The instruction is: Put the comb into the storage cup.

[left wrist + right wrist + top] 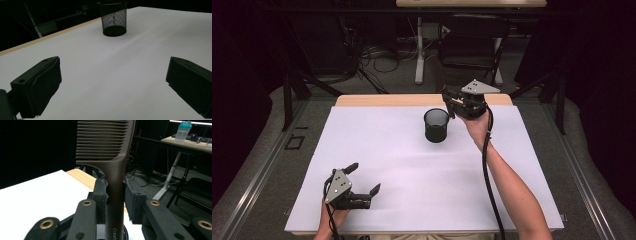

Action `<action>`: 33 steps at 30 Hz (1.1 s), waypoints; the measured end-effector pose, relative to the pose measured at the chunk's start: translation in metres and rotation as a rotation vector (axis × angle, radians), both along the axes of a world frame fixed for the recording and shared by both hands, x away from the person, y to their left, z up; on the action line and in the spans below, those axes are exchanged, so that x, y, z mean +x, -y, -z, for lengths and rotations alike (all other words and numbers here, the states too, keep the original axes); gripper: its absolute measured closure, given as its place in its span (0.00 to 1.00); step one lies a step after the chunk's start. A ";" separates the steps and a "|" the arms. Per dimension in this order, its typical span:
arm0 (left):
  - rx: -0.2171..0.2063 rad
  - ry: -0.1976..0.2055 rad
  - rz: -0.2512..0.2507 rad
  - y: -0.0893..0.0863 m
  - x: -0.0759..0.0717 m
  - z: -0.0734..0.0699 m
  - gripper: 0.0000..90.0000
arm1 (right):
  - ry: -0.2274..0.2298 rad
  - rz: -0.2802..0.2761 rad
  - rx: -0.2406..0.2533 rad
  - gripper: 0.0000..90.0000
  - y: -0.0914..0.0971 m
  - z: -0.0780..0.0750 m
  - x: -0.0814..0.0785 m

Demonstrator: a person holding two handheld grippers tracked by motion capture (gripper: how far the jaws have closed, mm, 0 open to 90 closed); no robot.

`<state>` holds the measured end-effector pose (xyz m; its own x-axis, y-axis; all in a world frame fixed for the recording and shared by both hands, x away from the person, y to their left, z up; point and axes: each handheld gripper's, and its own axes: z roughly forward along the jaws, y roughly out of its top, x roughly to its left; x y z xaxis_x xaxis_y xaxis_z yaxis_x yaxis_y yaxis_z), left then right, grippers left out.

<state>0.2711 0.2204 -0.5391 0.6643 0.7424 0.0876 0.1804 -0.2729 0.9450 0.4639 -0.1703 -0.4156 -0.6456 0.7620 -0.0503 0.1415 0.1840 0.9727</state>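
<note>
A lab: black curtains point(242, 75), tangled floor cables point(377, 60) and a white-covered table point(387, 150).

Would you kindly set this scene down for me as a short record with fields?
Surface: white sheet over a wooden table
Container: black wire-mesh cup, upright toward the far edge
Right gripper: shut on the handle of a dark brown plastic comb, raised just right of the cup
Comb teeth: beyond the jaws in the right gripper view
Left gripper: open, nothing between the jaws, near the front left corner
</note>
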 end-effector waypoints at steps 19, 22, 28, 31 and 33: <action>0.001 0.002 -0.002 0.000 0.000 0.000 0.00 | 0.027 0.012 0.015 0.81 -0.007 0.001 0.007; 0.001 0.002 -0.002 0.000 0.000 0.000 0.00 | 0.028 0.012 0.020 0.81 -0.008 0.001 0.008; 0.001 0.006 -0.001 0.000 0.000 -0.001 0.00 | 0.029 0.003 0.022 0.81 -0.012 0.003 0.010; 0.002 0.006 -0.001 0.000 0.000 -0.001 0.00 | 0.027 0.004 0.030 0.81 -0.014 0.004 0.012; 0.003 0.005 -0.003 0.000 0.000 -0.001 0.00 | 0.023 0.001 0.035 0.81 -0.015 0.005 0.012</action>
<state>0.2707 0.2206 -0.5383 0.6620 0.7438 0.0928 0.1768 -0.2752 0.9450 0.4760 -0.1557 -0.4206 -0.6438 0.7642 -0.0384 0.1189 0.1495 0.9816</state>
